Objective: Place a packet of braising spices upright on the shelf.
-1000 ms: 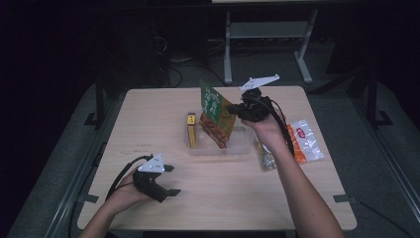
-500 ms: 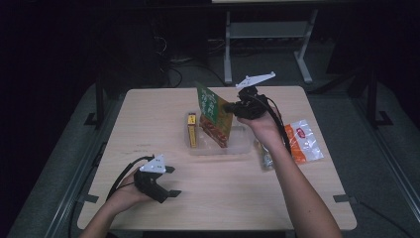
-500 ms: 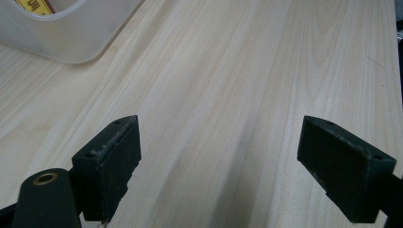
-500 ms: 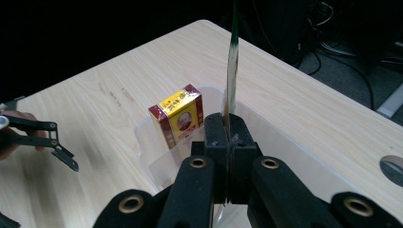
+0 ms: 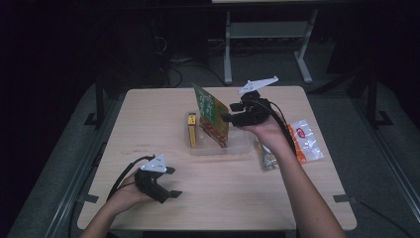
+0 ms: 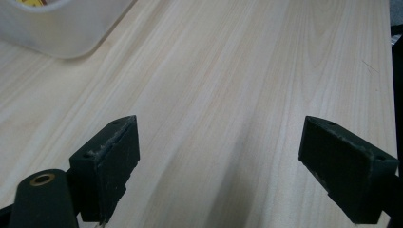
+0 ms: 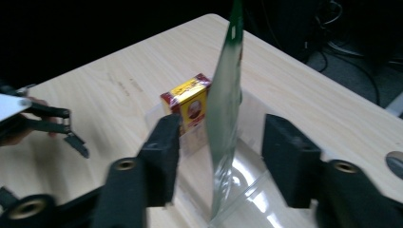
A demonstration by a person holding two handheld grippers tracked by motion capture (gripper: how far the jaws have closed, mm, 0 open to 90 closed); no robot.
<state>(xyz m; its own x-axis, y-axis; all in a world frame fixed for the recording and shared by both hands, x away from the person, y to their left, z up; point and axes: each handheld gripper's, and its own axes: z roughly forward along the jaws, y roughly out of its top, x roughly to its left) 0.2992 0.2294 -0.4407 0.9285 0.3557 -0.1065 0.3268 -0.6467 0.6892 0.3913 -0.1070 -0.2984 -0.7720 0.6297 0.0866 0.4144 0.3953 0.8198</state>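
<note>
Right gripper view: right gripper (image 7: 223, 142) fingers have just been opening — green bag (image 7: 227, 99) stands free between them; left gripper (image 6: 233, 166) gapes over bare desk (image 6: 228, 71).

The right gripper (image 7: 221, 161) has just been opening its jaws, and they are now standing apart on either side of a green bag (image 7: 225, 118) without pressing it. The bag is standing on edge in a clear tray (image 7: 256, 197) beside a yellow and red box (image 7: 190, 104). The left gripper (image 7: 47, 121) is resting farther off on the wooden table (image 7: 119, 76).
</note>
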